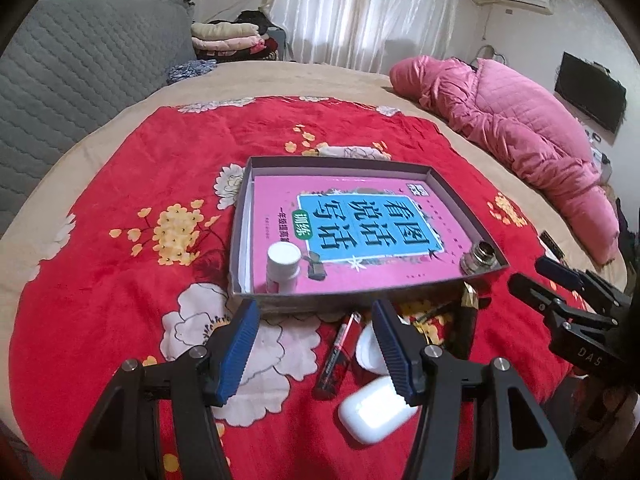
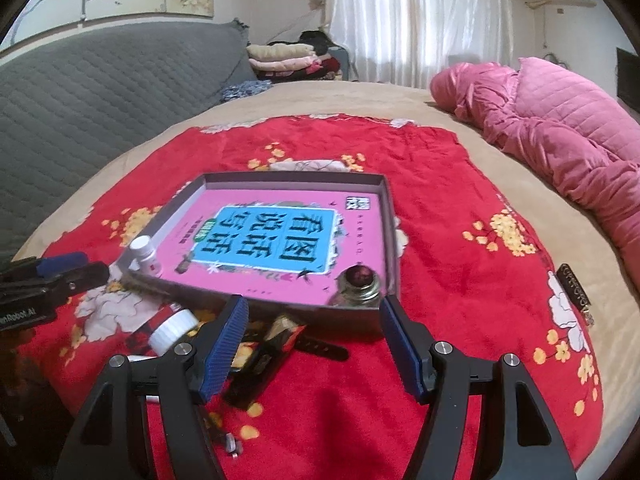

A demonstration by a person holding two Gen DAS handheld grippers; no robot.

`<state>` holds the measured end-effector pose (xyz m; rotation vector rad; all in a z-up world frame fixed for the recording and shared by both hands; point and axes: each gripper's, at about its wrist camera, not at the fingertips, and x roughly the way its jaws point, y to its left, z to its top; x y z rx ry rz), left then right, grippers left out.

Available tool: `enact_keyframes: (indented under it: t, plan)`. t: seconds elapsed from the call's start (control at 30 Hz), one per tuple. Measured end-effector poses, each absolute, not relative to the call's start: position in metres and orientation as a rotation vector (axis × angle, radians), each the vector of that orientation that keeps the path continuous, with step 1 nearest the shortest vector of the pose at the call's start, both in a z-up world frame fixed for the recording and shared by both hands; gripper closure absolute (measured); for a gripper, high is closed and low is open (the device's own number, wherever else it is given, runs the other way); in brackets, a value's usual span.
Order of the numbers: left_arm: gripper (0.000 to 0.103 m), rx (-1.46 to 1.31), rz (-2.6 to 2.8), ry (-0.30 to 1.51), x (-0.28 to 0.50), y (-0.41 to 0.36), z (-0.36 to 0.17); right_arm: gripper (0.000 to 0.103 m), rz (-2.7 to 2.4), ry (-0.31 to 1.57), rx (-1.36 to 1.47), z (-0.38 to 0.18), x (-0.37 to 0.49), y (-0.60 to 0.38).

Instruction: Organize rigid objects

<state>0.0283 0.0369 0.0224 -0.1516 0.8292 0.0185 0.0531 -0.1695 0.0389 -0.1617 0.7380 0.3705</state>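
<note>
Bedroom around us, a red blanket (image 1: 120,184) spread as our surface. Centre frame sits the tray (image 1: 472,216) with a pink book (image 1: 360,216), a white bottle (image 1: 283,266) and a glass jar (image 1: 480,258) inside. Loose things wait below it — a white case (image 1: 374,410), a pen (image 1: 336,356), a capped bottle (image 2: 172,330). Both tongs stand apart and empty: left gripper (image 1: 316,348), right gripper (image 2: 314,346). We'd do best lowering squarely over one piece and closing across its narrow side — not sweeping several together.

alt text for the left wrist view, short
An open, empty left claw hovers over a red floral blanket, in front of a shallow box holding a pink book, a white bottle and a small jar. A white case and a pen lie below the claw.
</note>
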Motion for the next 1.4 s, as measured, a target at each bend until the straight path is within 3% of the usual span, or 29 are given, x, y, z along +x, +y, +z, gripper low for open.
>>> enact_keyframes:
  t: [1.4]
  plan:
    - [0.045,0.041,-0.213,1.001,0.005,-0.022,-0.022,0.033,0.396,0.937,-0.162,0.0,0.046,-0.161]
